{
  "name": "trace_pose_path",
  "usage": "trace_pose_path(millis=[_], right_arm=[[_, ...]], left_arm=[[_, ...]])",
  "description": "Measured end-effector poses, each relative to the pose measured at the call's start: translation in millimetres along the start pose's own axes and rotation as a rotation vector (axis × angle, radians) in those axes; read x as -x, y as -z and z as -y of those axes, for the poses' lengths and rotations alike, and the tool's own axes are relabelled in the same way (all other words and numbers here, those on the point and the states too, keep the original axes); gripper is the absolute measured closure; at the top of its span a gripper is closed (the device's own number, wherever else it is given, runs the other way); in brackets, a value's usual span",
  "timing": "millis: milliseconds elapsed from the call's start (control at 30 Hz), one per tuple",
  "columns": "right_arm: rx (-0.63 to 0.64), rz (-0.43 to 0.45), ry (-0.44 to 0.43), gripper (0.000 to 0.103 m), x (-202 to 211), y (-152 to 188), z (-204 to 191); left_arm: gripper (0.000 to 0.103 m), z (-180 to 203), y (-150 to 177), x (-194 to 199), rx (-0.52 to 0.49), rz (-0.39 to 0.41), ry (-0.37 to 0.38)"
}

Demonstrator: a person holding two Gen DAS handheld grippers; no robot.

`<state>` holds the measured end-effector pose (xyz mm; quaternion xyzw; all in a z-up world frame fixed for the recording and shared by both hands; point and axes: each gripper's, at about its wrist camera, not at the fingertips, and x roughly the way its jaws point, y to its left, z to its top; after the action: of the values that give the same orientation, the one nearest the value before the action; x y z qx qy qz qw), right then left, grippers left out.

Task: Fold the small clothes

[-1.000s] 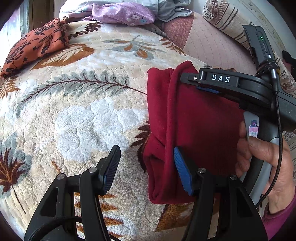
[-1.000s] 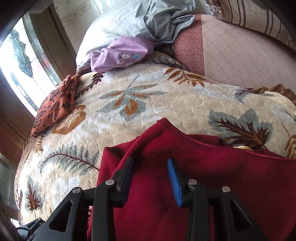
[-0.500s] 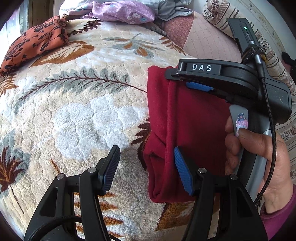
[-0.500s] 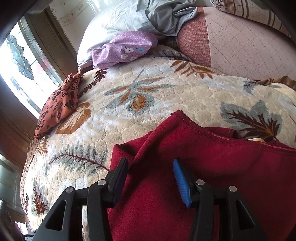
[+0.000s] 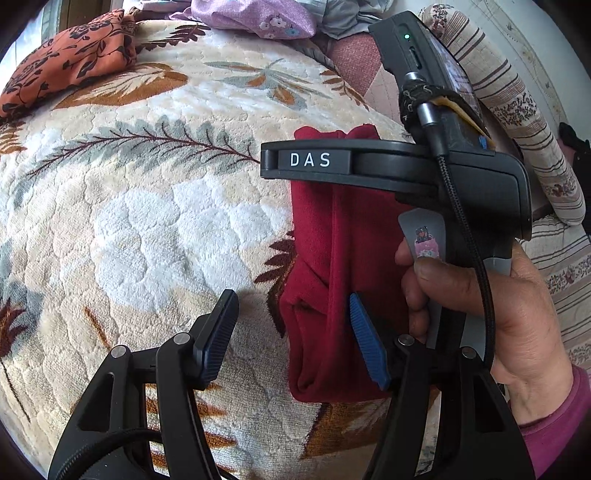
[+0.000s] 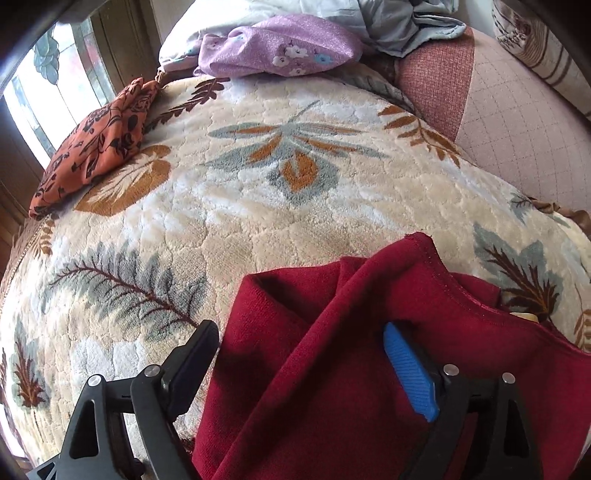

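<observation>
Dark red knitted garment [image 5: 332,266]: folded into a narrow strip, laid on the cream plush bedspread with leaf pattern [image 5: 155,221], toward its right side in the left wrist view; in the right wrist view its loose upper folds [image 6: 332,350] are bunched low in the frame.

Left gripper [image 5: 291,339]: jaws held apart, nothing pressed between them. The blue pad of the right-hand finger is seen just against the near corner of the garment; the other finger is seen over bare bedspread.

Right gripper [image 6: 306,362]: jaws have just been opening and are now set wide. Red cloth lies between them but is not pinched. In the left wrist view its black body, marked "DAS" [image 5: 314,160], is seen across the far end of the garment, covering that end. It is carried by a person's hand [image 5: 491,302] with a magenta sleeve.

Surroundings, well apart from the garment:
- orange cloth with black flower print [image 6: 96,144], folded, at the far left edge of the bed
- lilac cloth with small flowers [image 6: 280,48], at the head of the bed
- pale grey crumpled fabric [image 6: 406,18], behind the lilac cloth
- pink quilted cover [image 6: 517,122], to the right
- striped bolster [image 5: 524,122], beyond the pink cover
</observation>
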<state>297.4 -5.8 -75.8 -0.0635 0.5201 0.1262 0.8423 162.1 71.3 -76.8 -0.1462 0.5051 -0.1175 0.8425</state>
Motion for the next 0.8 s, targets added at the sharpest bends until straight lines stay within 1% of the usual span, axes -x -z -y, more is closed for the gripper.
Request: trace_pose_path(millis=[67, 133, 167, 200, 233, 267, 300, 400, 500, 533, 567, 700, 767, 800], right_arm=[[0.026, 0.0, 0.002, 0.012, 0, 2, -2], [0.048, 0.011, 0.005, 0.024, 3, 4, 1], [0.053, 0.019, 0.007, 0.038, 6, 5, 3], [0.056, 0.03, -0.01, 0.053, 11, 6, 7], [0.053, 0.04, -0.035, 0.062, 17, 7, 10], [0.047, 0.052, -0.055, 0.077, 24, 8, 14], [0.032, 0.071, -0.086, 0.08, 34, 9, 20], [-0.016, 0.128, -0.153, 0.084, 57, 12, 35], [-0.046, 0.158, -0.186, 0.085, 71, 13, 46], [-0.053, 0.155, -0.193, 0.085, 72, 12, 48], [-0.062, 0.152, -0.202, 0.085, 72, 12, 51], [-0.093, 0.136, -0.236, 0.085, 71, 12, 57], [-0.095, 0.13, -0.244, 0.085, 70, 11, 57], [-0.097, 0.126, -0.248, 0.085, 68, 9, 58]], left_arm=[[0.041, 1, 0, 0, -0.002, -0.002, 0.017], [0.04, 3, -1, -1, -0.007, -0.007, 0.044], [0.04, 5, -1, -2, -0.011, -0.007, 0.056], [0.037, 8, -1, -3, -0.015, -0.007, 0.066], [0.034, 10, -1, -3, -0.019, -0.006, 0.08], [0.034, 13, -1, -5, -0.022, -0.008, 0.095], [0.034, 15, -1, -7, -0.023, -0.013, 0.108], [0.034, 20, -2, -13, -0.033, -0.018, 0.124], [0.035, 23, -3, -15, -0.045, -0.005, 0.149], [0.043, 23, -3, -16, -0.049, -0.003, 0.158], [0.049, 24, -3, -17, -0.053, -0.006, 0.17], [0.061, 29, -4, -19, -0.07, -0.006, 0.179], [0.065, 31, -4, -19, -0.078, 0.002, 0.18], [0.069, 32, -4, -18, -0.083, 0.005, 0.182]])
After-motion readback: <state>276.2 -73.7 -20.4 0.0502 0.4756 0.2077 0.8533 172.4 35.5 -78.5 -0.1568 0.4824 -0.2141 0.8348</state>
